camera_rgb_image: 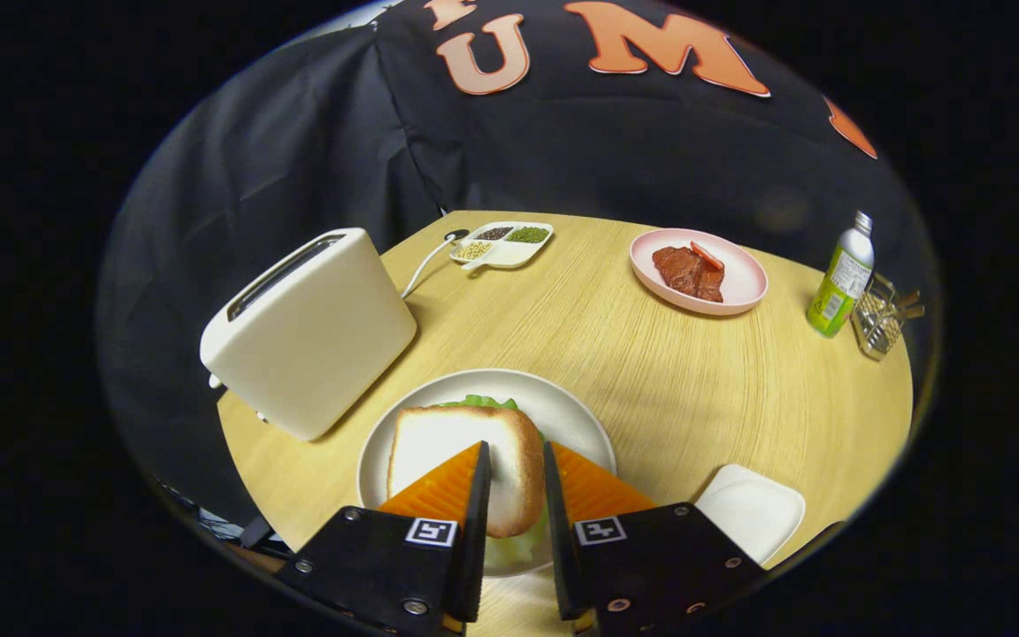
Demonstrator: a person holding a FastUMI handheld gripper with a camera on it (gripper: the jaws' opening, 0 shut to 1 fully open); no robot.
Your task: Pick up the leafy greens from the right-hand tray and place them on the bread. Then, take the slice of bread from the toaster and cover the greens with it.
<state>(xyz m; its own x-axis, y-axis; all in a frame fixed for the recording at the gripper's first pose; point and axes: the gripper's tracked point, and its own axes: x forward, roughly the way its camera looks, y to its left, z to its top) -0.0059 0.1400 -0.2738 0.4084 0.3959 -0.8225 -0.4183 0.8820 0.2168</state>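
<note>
1. Currently, the gripper (516,453) hangs over the white plate (580,416), its two fingers a narrow gap apart; the fingers (479,482) sit above the top bread slice (439,438) and no contact with it can be confirmed.
2. The top bread slice lies flat on the white plate, covering the leafy greens (478,402), which show as a green edge beyond the slice and as a pale leaf below it, between the fingers.
3. The white toaster (310,332) stands just beside the plate, on its far left; its slot faces up and its contents cannot be seen. A white cord (425,261) runs from behind it.
4. The small white tray (753,509) lies near the plate on the right.
5. Beyond the fingers, well apart from the plate, a divided dish of grains (503,243) and a pink plate (744,283) holding meat slices (688,271) rest on the round wooden table (678,389).
6. A green-labelled bottle (841,281) stands at the table's right edge, just beside a wire basket (881,323).
</note>
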